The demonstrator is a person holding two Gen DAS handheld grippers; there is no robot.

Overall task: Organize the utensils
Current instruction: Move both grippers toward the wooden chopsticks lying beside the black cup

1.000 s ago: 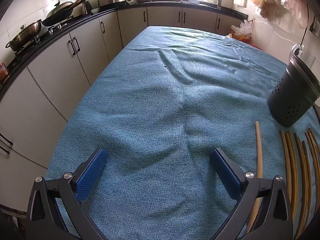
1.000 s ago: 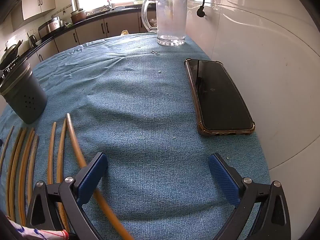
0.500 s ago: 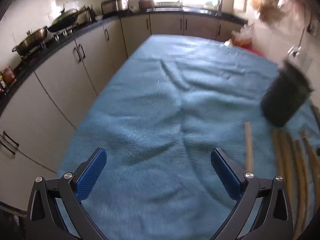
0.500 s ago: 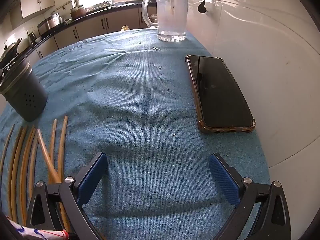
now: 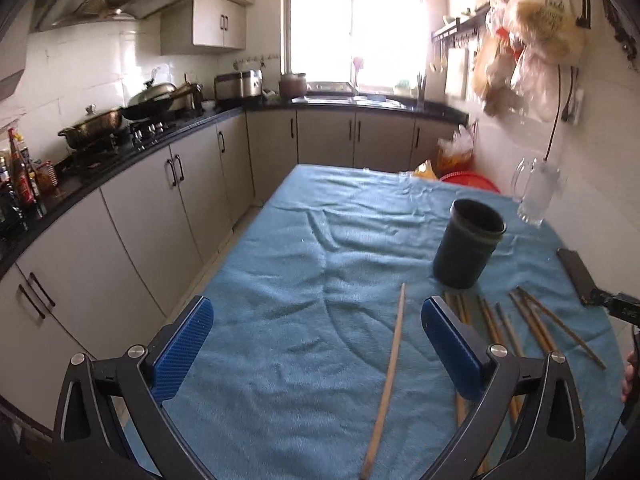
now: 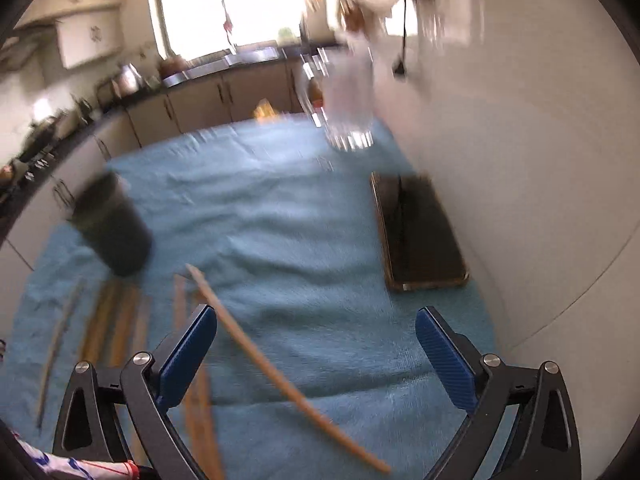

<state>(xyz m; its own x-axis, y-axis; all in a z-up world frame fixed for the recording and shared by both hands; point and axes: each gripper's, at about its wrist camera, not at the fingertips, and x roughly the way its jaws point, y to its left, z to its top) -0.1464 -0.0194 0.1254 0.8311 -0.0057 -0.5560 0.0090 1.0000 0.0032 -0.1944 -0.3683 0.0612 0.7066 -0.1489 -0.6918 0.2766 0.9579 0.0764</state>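
Left gripper (image 5: 316,338) open, empty; lone chopstick (image 5: 388,380) lies on cloth (image 5: 280,280) between pads, nearer right pad (image 5: 448,344). Right gripper (image 6: 316,344) open; blurred chopstick (image 6: 280,376) crosses between pads. Holder (image 5: 466,254) upright beyond.

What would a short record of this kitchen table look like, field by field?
Surface: table under a blue towel-like cloth
Container: dark round utensil holder, upright, looks empty
Utensils: long wooden chopsticks lying loose beside the holder; one lone chopstick lies apart
Other items: black phone, clear glass mug
Left tongs: open, holding nothing
Right tongs: open, view blurred
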